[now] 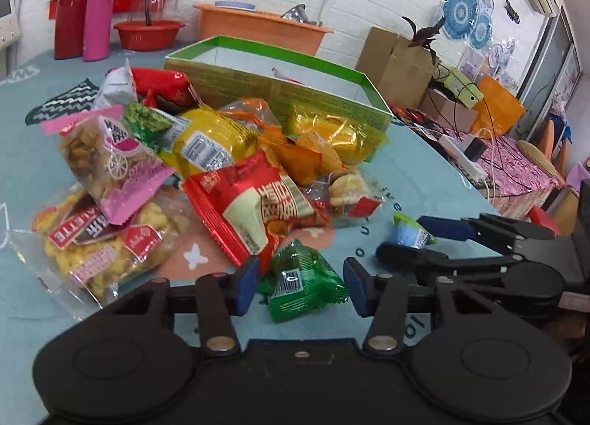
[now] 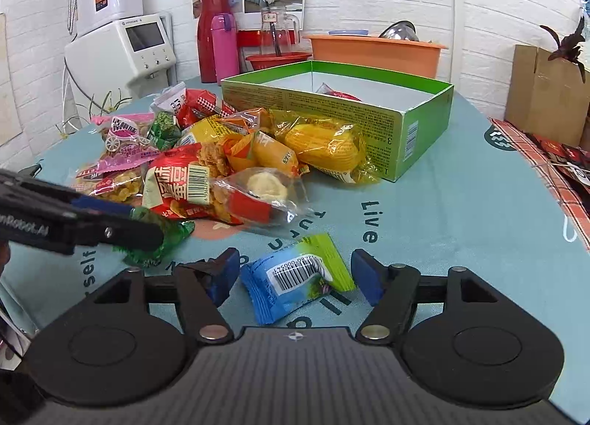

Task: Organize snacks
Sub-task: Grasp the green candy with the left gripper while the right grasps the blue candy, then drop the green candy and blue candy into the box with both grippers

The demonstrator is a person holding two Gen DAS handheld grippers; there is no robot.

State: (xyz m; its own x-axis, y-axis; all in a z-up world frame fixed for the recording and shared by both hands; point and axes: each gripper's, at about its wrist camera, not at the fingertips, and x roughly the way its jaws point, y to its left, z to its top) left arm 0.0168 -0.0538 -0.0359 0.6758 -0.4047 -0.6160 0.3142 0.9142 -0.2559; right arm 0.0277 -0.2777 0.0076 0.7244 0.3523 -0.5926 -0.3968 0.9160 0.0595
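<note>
Left gripper [image 1: 300, 283]: low over the surface, jaws spread wide, fingers level, pointing toward 12 o'clock. Right gripper [image 2: 295, 277]: likewise low, jaws parted, and seen from the left wrist at 2 o'clock. Neither grips anything.

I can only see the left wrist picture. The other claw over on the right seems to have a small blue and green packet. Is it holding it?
Observer: No. In the right wrist view the right gripper is open. The blue and green packet lies flat on the tablecloth between its spread fingers, barcode up.
Visitor: Is anything in the green box yet?
Observer: One red packet shows inside the green box. The white floor visible around it is bare.
</note>
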